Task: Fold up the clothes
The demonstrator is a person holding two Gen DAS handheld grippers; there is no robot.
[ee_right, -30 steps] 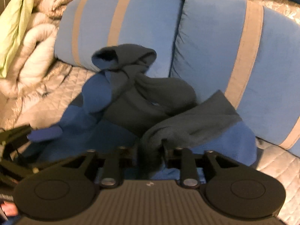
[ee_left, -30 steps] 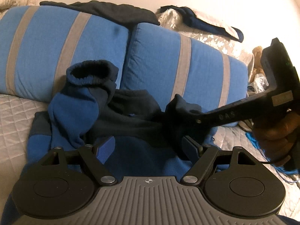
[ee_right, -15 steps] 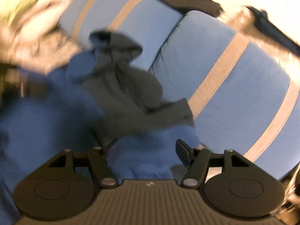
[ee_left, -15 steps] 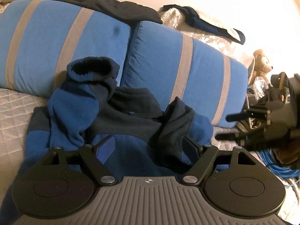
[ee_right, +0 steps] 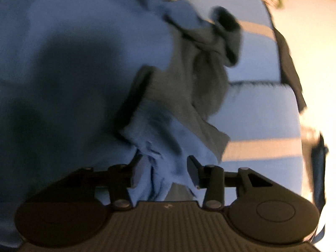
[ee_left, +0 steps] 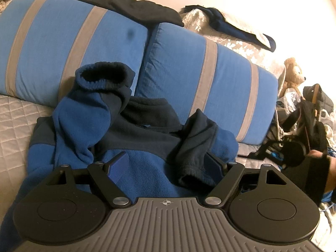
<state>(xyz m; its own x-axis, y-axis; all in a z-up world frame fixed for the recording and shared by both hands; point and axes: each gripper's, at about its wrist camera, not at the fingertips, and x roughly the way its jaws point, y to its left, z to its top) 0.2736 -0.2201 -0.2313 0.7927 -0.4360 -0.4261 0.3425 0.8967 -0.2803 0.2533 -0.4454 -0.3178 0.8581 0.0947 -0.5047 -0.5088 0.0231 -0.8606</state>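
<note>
From my left wrist camera I see the left gripper (ee_left: 166,163) with its fingers (ee_left: 118,164) spread wide apart, holding nothing. A blue and navy fleece sweater (ee_left: 136,147) lies crumpled on the bed (ee_left: 12,126) directly ahead of the fingers, its blue body running under the gap between them. One sleeve rises ahead and left of the fingers, its dark cuff (ee_left: 103,75) open and upright. The other sleeve (ee_left: 195,145) is folded over the chest and ends just beside the right-hand finger. Beyond the sweater, two blue cushions (ee_left: 73,48) with grey stripes stand side by side, dark garments (ee_left: 126,6) draped on top. Far right of the fingers, only this view shows a teddy bear (ee_left: 293,77), a pile of dark bags (ee_left: 308,126) and a hand (ee_left: 331,176) at the frame edge.

My right wrist camera is rolled sideways and motion-blurred. The right gripper (ee_right: 162,172) has its fingers (ee_right: 192,171) part-way apart with a bunched blue fold of the sweater (ee_right: 163,157) between them; I cannot tell whether they pinch it. Ahead of the fingers the grey-looking chest and the upright cuff (ee_right: 227,23) show, with striped cushions (ee_right: 262,109) to the right.

I can read no writing or brand in either view.
</note>
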